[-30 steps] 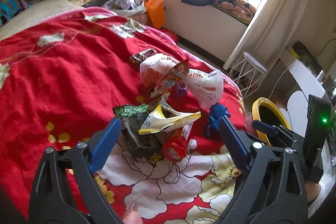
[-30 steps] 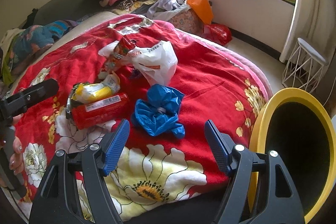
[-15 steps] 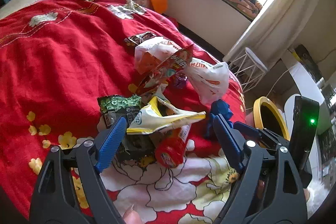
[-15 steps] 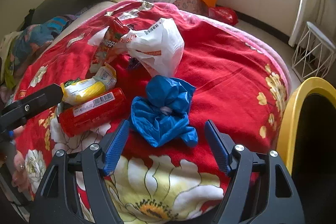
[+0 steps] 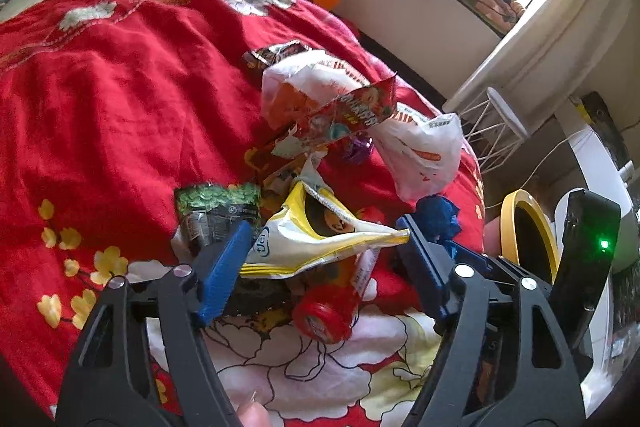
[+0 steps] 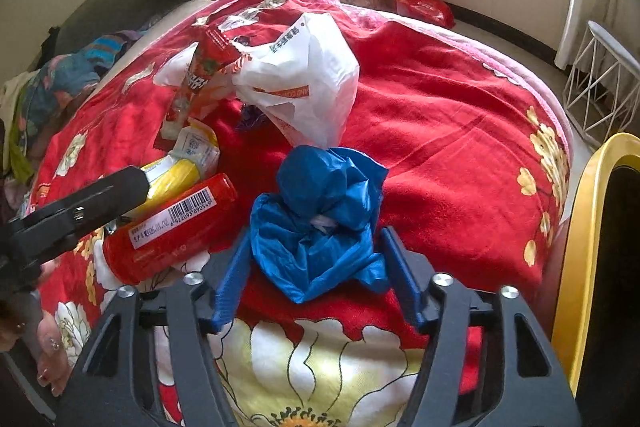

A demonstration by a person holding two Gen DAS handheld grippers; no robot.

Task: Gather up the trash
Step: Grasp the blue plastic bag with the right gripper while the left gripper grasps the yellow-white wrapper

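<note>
two claws are spread for pickup: the right claw (image 6: 314,277) around the blue bag (image 6: 320,219), the left claw (image 5: 324,267) around the yellow wrapper (image 5: 316,241); squeezing is called for next.

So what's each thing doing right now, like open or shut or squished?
left gripper: open, around the yellow snack bag
right gripper: open, around the blue plastic bag
yellow snack bag: torn open, crumpled
blue plastic bag: crumpled
red canister: lying on its side
white plastic bag: crumpled
yellow-rimmed trash bin: open
</note>
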